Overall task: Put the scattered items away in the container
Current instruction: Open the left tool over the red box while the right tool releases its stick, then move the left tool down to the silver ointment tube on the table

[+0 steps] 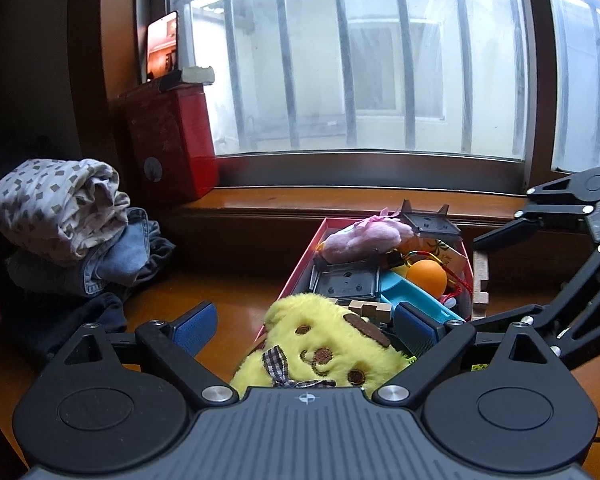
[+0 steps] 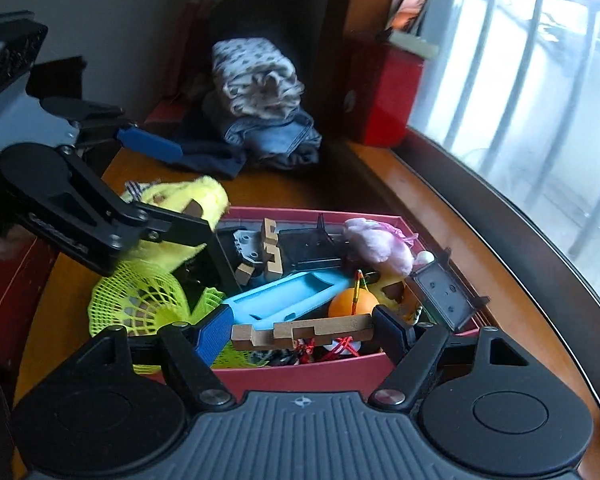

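Observation:
A red box (image 1: pixel 296 268) (image 2: pixel 300 376) on the wooden table holds a pink plush (image 1: pixel 364 236) (image 2: pixel 380 244), an orange ball (image 1: pixel 426 276) (image 2: pixel 352 304), a blue case (image 1: pixel 416 300) (image 2: pixel 284 300), black plastic trays and green shuttlecocks (image 2: pixel 140 304). A yellow plush dog (image 1: pixel 324 344) (image 2: pixel 184 200) lies on the box's near end, between the wide-apart fingers of my left gripper (image 1: pixel 306 328) (image 2: pixel 192 194), which is open. Over the box's other end, my right gripper (image 2: pixel 302 334) (image 1: pixel 480 280) is shut on a notched wooden puzzle piece (image 2: pixel 304 330) (image 1: pixel 480 284).
A pile of folded clothes (image 1: pixel 60 216) (image 2: pixel 260 76) sits at the table's back corner. Beside it, a red carton (image 1: pixel 172 140) (image 2: pixel 380 96) with a phone (image 1: pixel 162 46) on top stands against the barred window. The wooden sill (image 1: pixel 340 200) runs behind the box.

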`<state>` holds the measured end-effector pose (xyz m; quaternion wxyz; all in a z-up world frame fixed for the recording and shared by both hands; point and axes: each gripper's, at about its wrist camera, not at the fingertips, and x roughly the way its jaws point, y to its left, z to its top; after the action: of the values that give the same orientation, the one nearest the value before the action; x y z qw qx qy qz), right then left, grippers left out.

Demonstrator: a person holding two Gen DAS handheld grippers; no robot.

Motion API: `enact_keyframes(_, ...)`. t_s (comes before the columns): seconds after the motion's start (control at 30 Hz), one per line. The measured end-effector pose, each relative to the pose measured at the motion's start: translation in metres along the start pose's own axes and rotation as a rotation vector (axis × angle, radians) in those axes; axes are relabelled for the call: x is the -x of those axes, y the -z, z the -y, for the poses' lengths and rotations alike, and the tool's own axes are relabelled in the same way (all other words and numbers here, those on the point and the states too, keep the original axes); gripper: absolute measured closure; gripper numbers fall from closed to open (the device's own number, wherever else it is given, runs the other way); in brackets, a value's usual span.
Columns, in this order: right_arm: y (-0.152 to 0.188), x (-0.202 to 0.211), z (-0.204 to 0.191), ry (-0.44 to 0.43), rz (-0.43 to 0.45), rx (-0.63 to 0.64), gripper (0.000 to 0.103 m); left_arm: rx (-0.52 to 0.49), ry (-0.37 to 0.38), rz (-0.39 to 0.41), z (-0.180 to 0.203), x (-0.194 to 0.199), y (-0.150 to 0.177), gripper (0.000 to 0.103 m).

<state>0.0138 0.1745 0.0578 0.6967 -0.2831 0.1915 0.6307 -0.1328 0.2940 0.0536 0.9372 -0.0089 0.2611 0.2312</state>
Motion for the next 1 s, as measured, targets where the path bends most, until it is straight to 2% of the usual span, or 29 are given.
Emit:
enact_keyframes(0.17,0.004,-0.007,0.014,-0.031,0.015,-0.062,0.024,0.013,-0.012,-0.008,0.001,-0.002,0.001,0.007)
enact_keyframes(0.27,0.009,-0.007,0.018,-0.017,0.028,-0.117,0.014,0.016,-0.009,-0.007,0.003,-0.002,0.0,0.007)
enact_keyframes(0.37,0.018,0.003,0.013,0.031,0.055,-0.159,0.009,0.012,0.004,0.004,0.006,-0.001,-0.002,0.006)
enact_keyframes(0.47,0.036,0.018,0.005,0.119,0.104,-0.286,0.004,0.001,0.031,0.024,0.011,0.002,-0.006,0.005)
enact_keyframes(0.6,0.077,0.046,-0.015,0.246,0.146,-0.537,0.001,-0.038,0.111,0.044,0.03,0.007,-0.009,0.004)
enact_keyframes(0.73,0.127,0.069,-0.044,0.374,0.125,-0.805,0.001,-0.079,0.195,0.063,0.05,0.012,-0.011,0.002)
enact_keyframes(0.83,0.154,0.084,-0.065,0.432,0.085,-0.959,0.001,-0.11,0.257,0.077,0.065,0.015,-0.013,0.002)
enact_keyframes(0.93,0.167,0.108,-0.081,0.487,0.117,-1.034,0.001,-0.146,0.334,0.086,0.088,0.019,-0.013,0.002)
enact_keyframes(1.0,0.179,0.125,-0.087,0.477,0.165,-1.119,0.001,-0.173,0.394,0.088,0.106,0.022,-0.011,0.002)
